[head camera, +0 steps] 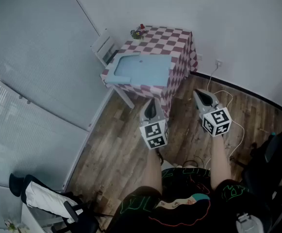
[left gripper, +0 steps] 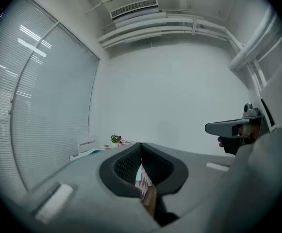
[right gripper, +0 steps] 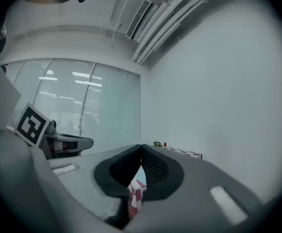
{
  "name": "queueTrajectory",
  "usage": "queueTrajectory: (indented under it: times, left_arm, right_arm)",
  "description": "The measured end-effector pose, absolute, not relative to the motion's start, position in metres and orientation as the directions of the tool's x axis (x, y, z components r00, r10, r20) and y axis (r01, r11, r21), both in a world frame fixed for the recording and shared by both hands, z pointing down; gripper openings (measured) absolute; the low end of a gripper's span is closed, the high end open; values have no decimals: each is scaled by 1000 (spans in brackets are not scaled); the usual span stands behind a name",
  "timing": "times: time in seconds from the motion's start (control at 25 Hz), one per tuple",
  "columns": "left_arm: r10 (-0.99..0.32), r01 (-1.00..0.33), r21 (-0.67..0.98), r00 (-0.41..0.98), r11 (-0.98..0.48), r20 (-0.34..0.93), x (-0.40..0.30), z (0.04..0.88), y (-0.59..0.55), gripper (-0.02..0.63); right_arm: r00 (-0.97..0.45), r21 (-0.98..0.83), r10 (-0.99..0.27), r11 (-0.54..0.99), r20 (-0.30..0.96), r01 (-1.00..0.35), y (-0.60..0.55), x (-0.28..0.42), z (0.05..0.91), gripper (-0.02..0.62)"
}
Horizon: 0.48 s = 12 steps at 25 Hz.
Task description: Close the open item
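A light blue flat item [head camera: 141, 69] lies spread open on a small table with a red-and-white checked cloth [head camera: 180, 43], seen from a distance in the head view. My left gripper [head camera: 151, 103] and right gripper [head camera: 197, 92] are held level in the air short of the table, side by side, both pointing toward it. In the left gripper view the left gripper [left gripper: 141, 143] has its jaws together with nothing between them. The right gripper [right gripper: 141, 145] is likewise shut and empty. The table's edge and the blue item [left gripper: 89, 152] show low and far off.
A white chair [head camera: 103, 46] stands behind the table, against the blinds. A small flower pot [head camera: 137, 33] sits at the table's far corner. A white cable [head camera: 238, 130] runs over the wooden floor from a wall socket [head camera: 218, 63]. Dark chairs stand at the right [head camera: 272, 159] and lower left [head camera: 43, 198].
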<state>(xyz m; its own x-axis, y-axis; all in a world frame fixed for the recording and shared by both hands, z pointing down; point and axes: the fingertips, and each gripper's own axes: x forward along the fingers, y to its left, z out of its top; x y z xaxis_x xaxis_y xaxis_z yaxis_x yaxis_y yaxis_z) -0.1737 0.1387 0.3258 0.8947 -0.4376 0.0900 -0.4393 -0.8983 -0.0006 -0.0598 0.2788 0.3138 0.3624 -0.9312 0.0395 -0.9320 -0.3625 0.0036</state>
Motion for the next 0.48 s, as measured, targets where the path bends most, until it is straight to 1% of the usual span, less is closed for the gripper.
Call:
queueTrajectory:
  times: [0.2, 0.48]
  left_arm:
    - [-440, -441, -12, 893, -897, 96, -171, 323, 139, 11]
    - [-462, -462, -29, 881, -887, 96, -166, 323, 125, 11]
  right_arm:
    - [399, -80, -916, -396, -32, -915, 286, -46, 301, 2]
    - [407, -89, -912, -403, -38, -911, 284, -30, 299, 2]
